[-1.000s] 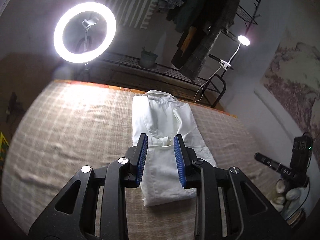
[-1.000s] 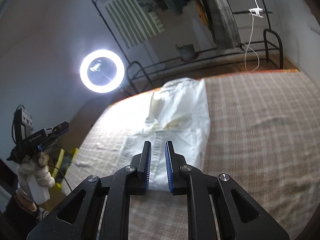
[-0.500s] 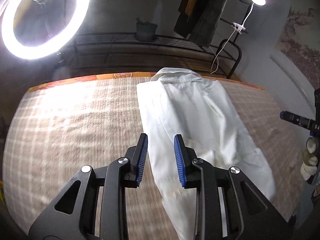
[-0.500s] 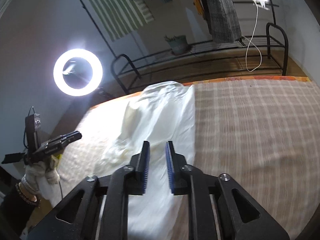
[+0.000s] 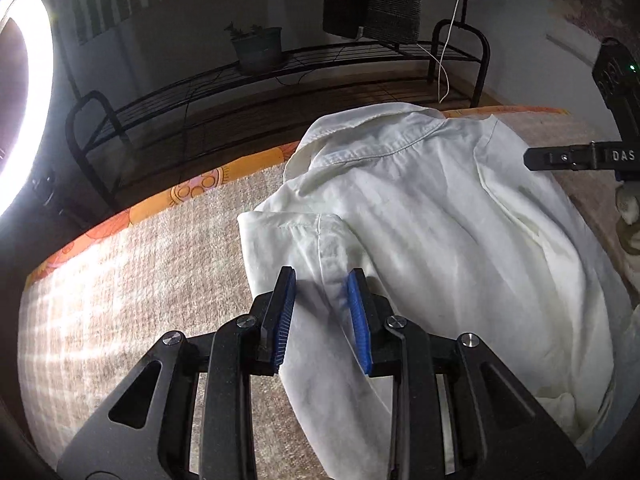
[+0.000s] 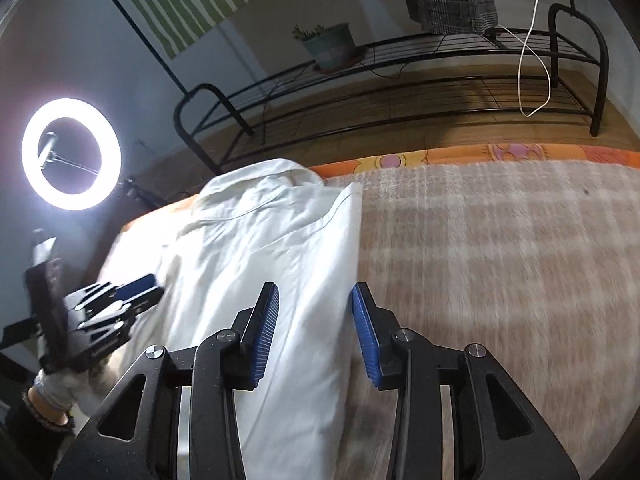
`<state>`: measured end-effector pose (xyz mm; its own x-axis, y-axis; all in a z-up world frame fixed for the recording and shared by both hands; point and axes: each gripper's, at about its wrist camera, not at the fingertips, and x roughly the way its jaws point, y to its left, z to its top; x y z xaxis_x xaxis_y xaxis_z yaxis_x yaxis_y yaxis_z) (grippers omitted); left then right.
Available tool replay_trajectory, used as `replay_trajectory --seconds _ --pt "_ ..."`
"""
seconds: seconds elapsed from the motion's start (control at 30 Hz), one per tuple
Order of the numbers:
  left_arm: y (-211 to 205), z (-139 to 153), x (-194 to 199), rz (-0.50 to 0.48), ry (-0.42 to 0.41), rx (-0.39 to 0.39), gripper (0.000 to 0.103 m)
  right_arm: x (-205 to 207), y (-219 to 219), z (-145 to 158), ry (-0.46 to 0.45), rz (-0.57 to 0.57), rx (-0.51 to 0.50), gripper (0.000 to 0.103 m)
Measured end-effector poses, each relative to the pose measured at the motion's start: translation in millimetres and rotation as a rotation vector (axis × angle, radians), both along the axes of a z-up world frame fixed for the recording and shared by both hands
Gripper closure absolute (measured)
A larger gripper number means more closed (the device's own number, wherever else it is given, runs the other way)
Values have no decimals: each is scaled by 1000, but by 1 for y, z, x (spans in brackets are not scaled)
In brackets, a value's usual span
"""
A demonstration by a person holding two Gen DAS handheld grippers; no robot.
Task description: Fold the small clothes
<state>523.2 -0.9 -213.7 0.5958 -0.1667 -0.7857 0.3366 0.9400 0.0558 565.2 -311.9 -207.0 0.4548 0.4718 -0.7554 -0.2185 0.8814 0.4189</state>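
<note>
A bed (image 5: 120, 292) under a beige checked blanket fills the lower part of both views, its orange patterned edge along the far side. On it lies a white shirt (image 5: 460, 240), collar toward the far edge at upper centre of the left view, a folded sleeve end with its cuff lying on top at centre. Behind the bed a black metal rack (image 6: 400, 92) runs across the upper frame, carrying a potted plant (image 6: 332, 46), with dark clothes hanging above it and a white cable (image 6: 532, 60) dangling at its right end. A ring light (image 6: 71, 154) glares at the left.

The left gripper (image 5: 322, 312) is low over the sleeve cuff, jaws apart with the cloth lying between them, the pads not pressing it; the gripper shows at lower left in the right view. The right gripper (image 6: 314, 328) has just been opening; its jaws straddle the shirt's right edge without pinching it, and it shows at the right edge of the left view.
</note>
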Motion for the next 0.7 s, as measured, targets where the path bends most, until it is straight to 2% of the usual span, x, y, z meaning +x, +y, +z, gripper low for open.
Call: replay_trajectory --seconds 0.13,0.2,0.33,0.4,0.43,0.47,0.53,0.7 --pt "29 18 13 81 -33 -102 61 17 -6 -9 11 4 40 67" --pt "43 17 23 129 -24 -124 60 23 -11 -11 16 0 81 67" --pt "57 -5 44 156 102 -215 60 32 -14 -13 29 1 122 67" --pt "55 -5 50 158 92 -222 60 38 -11 -14 34 20 115 73" --pt "54 -4 51 157 94 -229 60 39 -9 -15 38 32 104 87" --pt "53 -4 55 157 102 -245 63 40 -6 -15 39 39 92 96" --pt "49 -4 58 159 110 -252 100 40 -1 -15 30 45 60 100" --pt "49 8 50 177 50 -278 103 33 2 -4 -21 49 29 102"
